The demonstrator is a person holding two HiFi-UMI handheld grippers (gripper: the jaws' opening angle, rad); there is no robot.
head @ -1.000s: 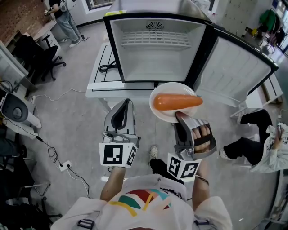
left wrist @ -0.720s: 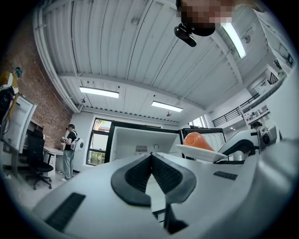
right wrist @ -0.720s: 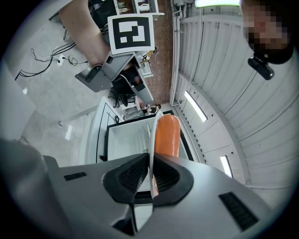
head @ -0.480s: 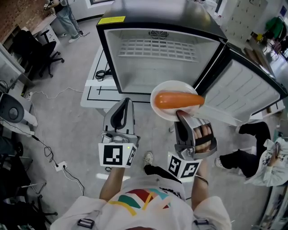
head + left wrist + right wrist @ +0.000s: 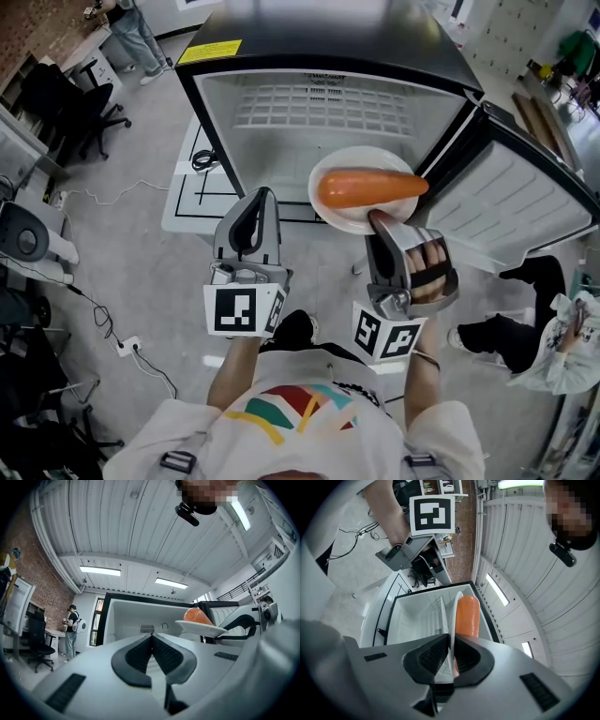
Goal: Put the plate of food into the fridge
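Note:
A white plate (image 5: 336, 217) carries a long orange carrot (image 5: 370, 187) in the head view. My right gripper (image 5: 380, 223) is shut on the plate's near rim and holds it level in front of the open fridge (image 5: 319, 141). In the right gripper view the plate's edge (image 5: 454, 613) runs between the pads, with the carrot (image 5: 467, 616) on its right side. My left gripper (image 5: 253, 214) hovers to the plate's left, jaws shut and empty. The left gripper view shows the shut gripper (image 5: 151, 637), with the plate (image 5: 201, 628) beyond it to the right.
The fridge has a white interior with a wire shelf (image 5: 319, 108). Its door (image 5: 516, 202) swings open to the right. It stands on a low white unit (image 5: 192, 183). A seated person's legs (image 5: 525, 323) are at the right, an office chair (image 5: 70, 103) and floor cables (image 5: 103, 319) at the left.
The fridge opening has grown larger and nearer in the head view. The plate with the carrot now sits over the fridge's lower front edge. Both grips are unchanged.

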